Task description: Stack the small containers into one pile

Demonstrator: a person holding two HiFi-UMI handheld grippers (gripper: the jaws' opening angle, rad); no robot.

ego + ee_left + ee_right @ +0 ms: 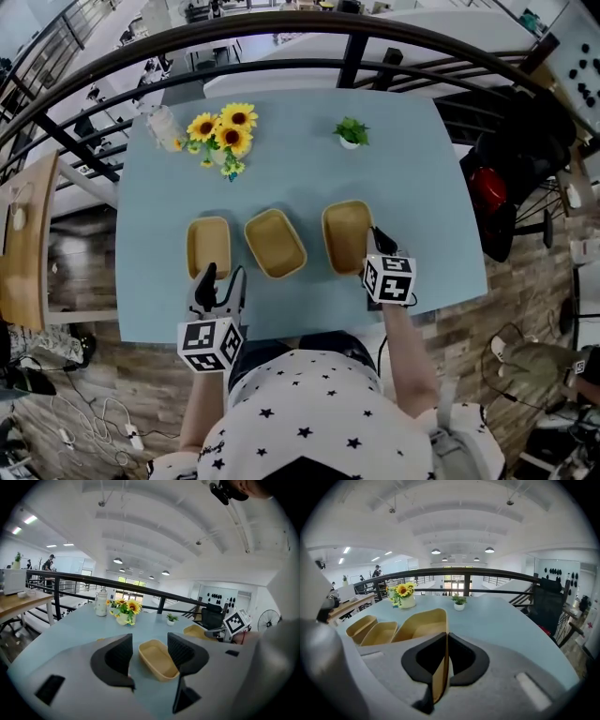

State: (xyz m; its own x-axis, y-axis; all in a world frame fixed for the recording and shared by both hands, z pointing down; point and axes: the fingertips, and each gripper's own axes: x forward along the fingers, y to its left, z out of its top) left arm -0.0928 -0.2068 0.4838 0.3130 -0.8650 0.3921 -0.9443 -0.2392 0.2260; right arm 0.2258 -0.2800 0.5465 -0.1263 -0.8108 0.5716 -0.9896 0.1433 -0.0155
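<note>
Three small containers lie in a row near the front edge of a pale blue, matte desk (412, 169). All three are tan, thin-walled, shallow oblong tubs with rounded corners. The left container (208, 246) lies square to the edge and the middle container (275, 243) is turned at a slant. The right container (345, 234) sits apart from both.

The right tool (378, 236) is clamped narrow on the right container's near right rim. In the right gripper view, the black ribbed pads of the right tool (446, 637) pinch the thin wall of the right container (419, 625) edge-on.

The left tool (220, 274) hangs over the desk just at the left container's near end. Its jaws stand wide and grip nothing. In the left gripper view, the gap of the left tool (150, 641) frames the middle container (157, 660), which lies beyond the tips – untouched.

Each tool carries a white cube with black square markers.

At the back of the desk stand sunflowers (223, 129) in a pale pot, a clear jar (165, 127) and a small green plant (351, 132) in a white pot. Behind them curves a dark metal railing (281, 37).
</note>
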